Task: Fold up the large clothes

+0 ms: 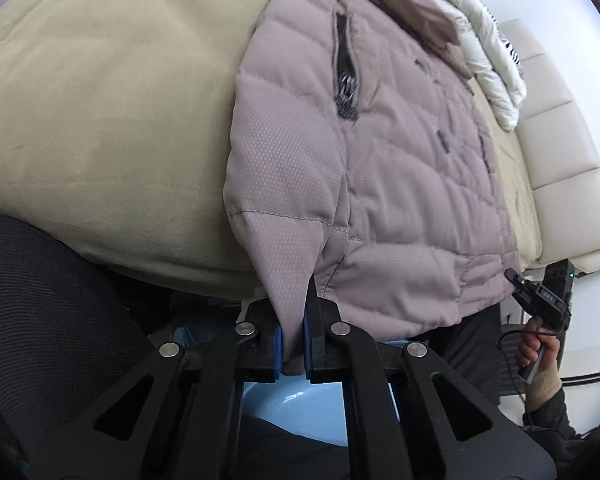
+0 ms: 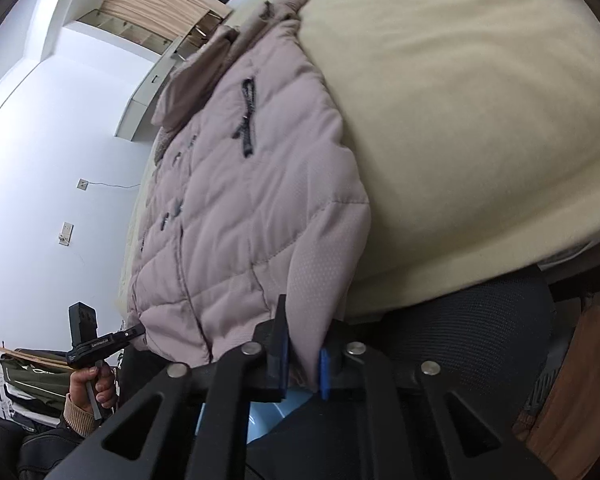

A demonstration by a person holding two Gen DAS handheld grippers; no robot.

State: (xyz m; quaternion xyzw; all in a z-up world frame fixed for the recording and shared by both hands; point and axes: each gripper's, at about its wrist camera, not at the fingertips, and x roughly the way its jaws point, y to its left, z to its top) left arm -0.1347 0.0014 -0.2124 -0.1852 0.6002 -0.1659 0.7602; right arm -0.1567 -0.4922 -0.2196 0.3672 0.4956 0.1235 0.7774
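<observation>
A beige-covered bed [image 1: 100,120] fills the background, with white walls behind. The left gripper [image 1: 293,344] is closed on a hem corner of the mauve quilted jacket [image 1: 380,160], fabric pinched between the blue pads [image 1: 277,350]. The right gripper [image 2: 303,364] is likewise clamped on a hem corner, cloth seen between its pads [image 2: 323,372]. The jacket is spread flat on the bed, its hem draped over the bed edge, collar at the far end. A white puffer garment [image 1: 480,40] is seen beyond the collar.
</observation>
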